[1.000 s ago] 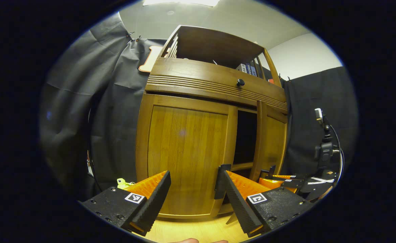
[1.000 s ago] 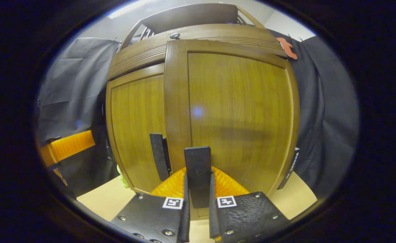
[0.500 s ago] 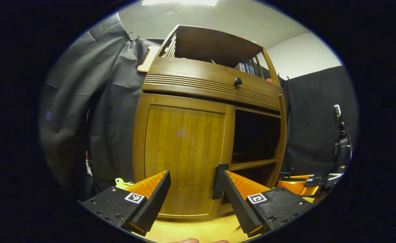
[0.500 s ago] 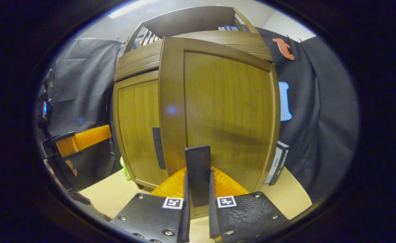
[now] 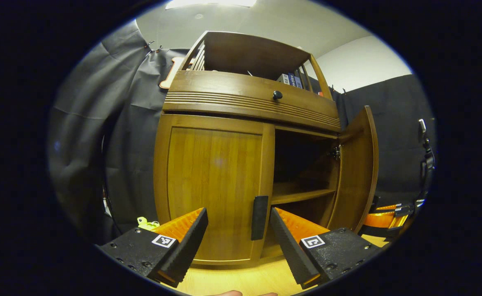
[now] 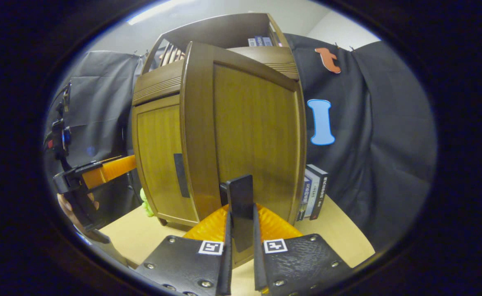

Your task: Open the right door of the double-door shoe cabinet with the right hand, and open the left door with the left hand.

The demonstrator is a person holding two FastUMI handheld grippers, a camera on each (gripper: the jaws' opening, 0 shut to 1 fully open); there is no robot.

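Tongs, left gripper view: left gripper point(image 5: 237, 230) has its two fingers wide apart and holds nothing; it waits low in front of the shoe cabinet point(image 5: 249, 92)
Left door, left gripper view: left door point(image 5: 214, 187) is closed and flat against the cabinet; its dark handle point(image 5: 259, 217) stands upright at the inner edge, between the two fingers but farther away, not touched
Right door, left gripper view: right door point(image 5: 358, 168) is swung out on its hinge, so the dark inside and one shelf point(image 5: 302, 194) are visible; the other gripper is low beside that door, partly hidden
Tongs, right gripper view: right gripper point(image 6: 241, 242) has its fingers close together, and both press on the right door's handle point(image 6: 241, 205), which rises between them
Right door, right gripper view: right door point(image 6: 253, 135) faces this camera with its outer side and stands at an angle to the closed left door point(image 6: 158, 160)
Other things, right gripper view: some books point(image 6: 314, 193) stand on the table point(image 6: 347, 238) beside the cabinet; the left gripper point(image 6: 97, 176) is at the left edge
Step in hand: I judge the right door is nearly or fully open, so the first half is almost done
Next move: the left gripper should go forward, close on the left door's handle, then pull along an arc to the left; the grip must stay square, otherwise the thin handle may slip out
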